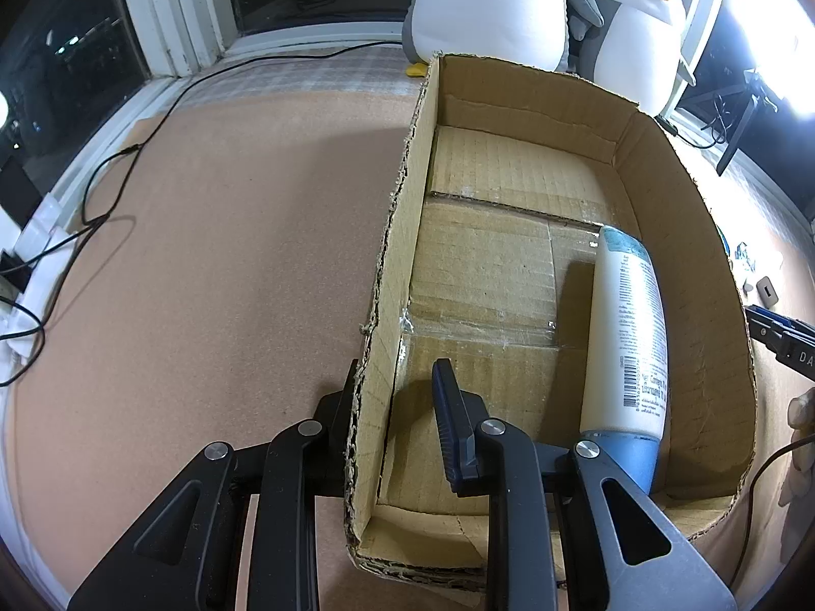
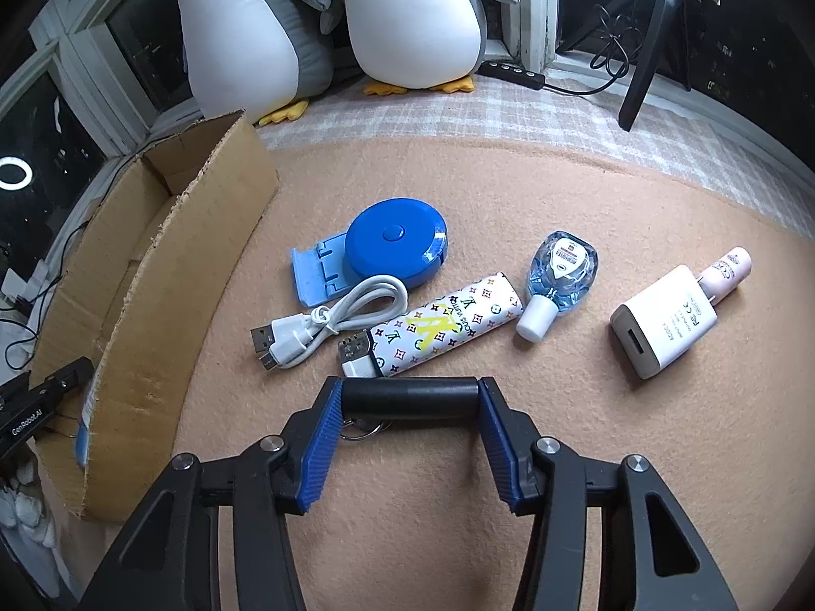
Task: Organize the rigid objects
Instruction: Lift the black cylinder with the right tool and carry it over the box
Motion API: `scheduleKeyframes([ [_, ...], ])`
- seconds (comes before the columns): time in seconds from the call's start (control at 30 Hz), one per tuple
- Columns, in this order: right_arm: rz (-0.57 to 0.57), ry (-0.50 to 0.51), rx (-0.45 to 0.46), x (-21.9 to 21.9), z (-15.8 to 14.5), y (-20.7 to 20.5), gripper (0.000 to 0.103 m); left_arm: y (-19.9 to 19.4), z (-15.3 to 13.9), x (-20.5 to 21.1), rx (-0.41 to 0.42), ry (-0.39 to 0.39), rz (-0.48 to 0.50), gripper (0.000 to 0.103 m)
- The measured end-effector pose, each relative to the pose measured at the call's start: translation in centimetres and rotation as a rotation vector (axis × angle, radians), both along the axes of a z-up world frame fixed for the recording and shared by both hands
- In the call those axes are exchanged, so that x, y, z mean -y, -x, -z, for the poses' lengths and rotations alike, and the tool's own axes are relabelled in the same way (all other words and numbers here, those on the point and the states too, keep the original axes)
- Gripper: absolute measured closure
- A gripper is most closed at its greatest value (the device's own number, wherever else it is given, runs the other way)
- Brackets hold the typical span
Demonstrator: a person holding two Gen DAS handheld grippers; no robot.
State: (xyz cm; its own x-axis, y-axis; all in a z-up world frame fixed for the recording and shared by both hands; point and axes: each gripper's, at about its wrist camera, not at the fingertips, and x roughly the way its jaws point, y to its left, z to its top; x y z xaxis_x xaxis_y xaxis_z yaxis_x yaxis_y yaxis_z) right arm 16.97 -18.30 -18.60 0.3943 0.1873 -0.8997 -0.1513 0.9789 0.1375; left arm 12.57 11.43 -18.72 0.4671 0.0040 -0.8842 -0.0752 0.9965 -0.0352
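Note:
My left gripper (image 1: pixel 395 387) is shut on the left wall of an open cardboard box (image 1: pixel 530 102), one finger outside and one inside. A white bottle with a blue cap (image 1: pixel 631 336) lies in the box along its right wall. In the right wrist view, my right gripper (image 2: pixel 410 397) has its blue pads against both ends of a black cylinder (image 2: pixel 410 393) with a key ring, low over the tan mat. Just beyond lie a patterned lighter (image 2: pixel 443 328), a white USB cable (image 2: pixel 326 326), a blue tape measure (image 2: pixel 395 244), a small clear blue bottle (image 2: pixel 558 280) and a white charger (image 2: pixel 662 321).
The cardboard box (image 2: pixel 153 305) stands left of the objects. A light blue stand (image 2: pixel 316 275) lies under the tape measure and a pink tube (image 2: pixel 726 267) behind the charger. Two plush penguins (image 2: pixel 407 15) and a tripod (image 2: pixel 647 51) line the window side. Black cables (image 1: pixel 102 193) trail left.

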Motion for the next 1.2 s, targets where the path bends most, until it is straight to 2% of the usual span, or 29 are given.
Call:
scheduleKeyframes([
  [0.4, 0.008, -0.003, 0.032, 0.4, -0.9, 0.5, 0.055, 0.0, 0.0, 0.0, 0.0, 0.001, 0.0, 0.08],
  [0.67, -0.004, -0.029, 0.091, -0.2, -3.9, 1.6, 0.055, 0.1, 0.0, -0.1, 0.001, 0.006, -0.002, 0.08],
  [0.93, -0.076, -0.071, 0.156, -3.6, -7.6, 2.1, 0.055, 0.2, 0.1, -0.3, 0.004, 0.019, -0.004, 0.08],
  [1.2, -0.168, -0.094, 0.184, -8.6, -9.1, 2.2, 0.055, 0.3, 0.1, -0.4, 0.008, 0.026, -0.001, 0.08],
])
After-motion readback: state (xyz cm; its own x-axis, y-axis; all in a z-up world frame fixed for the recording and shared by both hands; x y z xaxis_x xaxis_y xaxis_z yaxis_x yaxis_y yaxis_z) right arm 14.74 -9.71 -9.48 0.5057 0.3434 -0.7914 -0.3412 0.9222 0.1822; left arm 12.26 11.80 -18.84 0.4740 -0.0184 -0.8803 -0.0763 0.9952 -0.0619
